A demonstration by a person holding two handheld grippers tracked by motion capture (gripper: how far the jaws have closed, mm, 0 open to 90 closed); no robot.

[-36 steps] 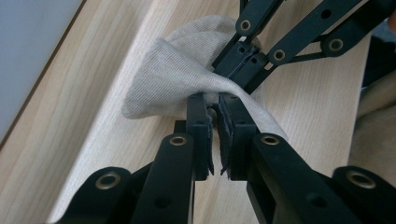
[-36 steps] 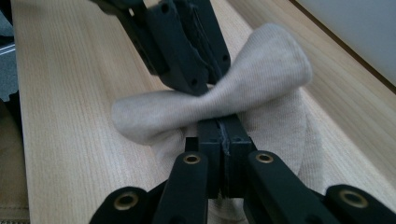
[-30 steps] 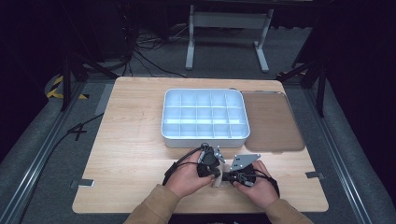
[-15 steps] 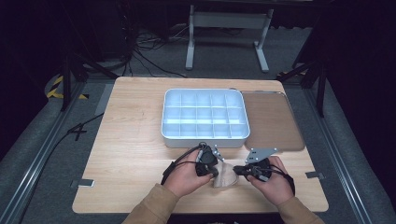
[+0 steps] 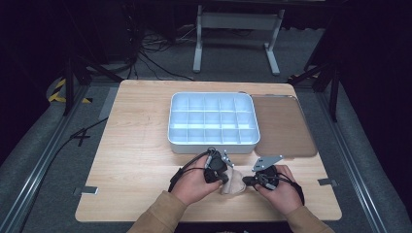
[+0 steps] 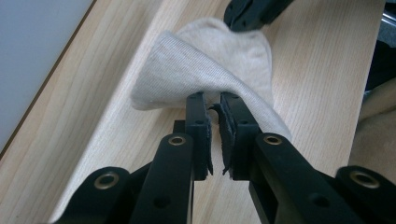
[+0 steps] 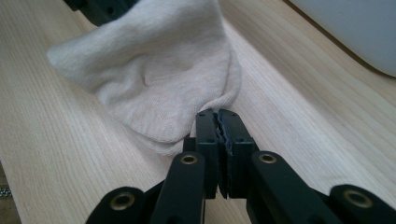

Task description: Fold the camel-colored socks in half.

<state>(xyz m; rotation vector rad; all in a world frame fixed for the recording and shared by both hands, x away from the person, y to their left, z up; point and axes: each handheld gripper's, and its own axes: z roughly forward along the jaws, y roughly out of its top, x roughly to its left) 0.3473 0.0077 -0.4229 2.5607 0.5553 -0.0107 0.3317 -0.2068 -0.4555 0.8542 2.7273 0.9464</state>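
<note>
Fingers (image 6: 232,122) of the left gripper (image 6: 212,100) are pinched on one edge of the beige sock (image 6: 219,60), the fabric caught between the pads with a slim gap showing lower down, while the fingers (image 7: 231,126) of the right gripper (image 7: 215,113) are clamped nearly flush on the sock's (image 7: 154,79) opposite edge. In the high view the left gripper (image 5: 219,174) and right gripper (image 5: 248,180) face each other over the near part of the worktop (image 5: 141,145), each wrapped by a hand, with the sock (image 5: 234,182) stretched between them and its lower side against the wood. Just behind them stands a white divided tray (image 5: 212,141) with its small compartments in a grid, and touching its right side lies a flat brown lid (image 5: 284,126). Both sit clear of the sock; nothing lies between the grippers and the cloth. Black cable (image 5: 187,165) loops from the left gripper across the wood. Seen close, the sock is a fine-ribbed, pale oatmeal knit, folded and puckered, bunched into a rounded pouch that rises from the wood toward the far gripper in each gripper view.
</note>
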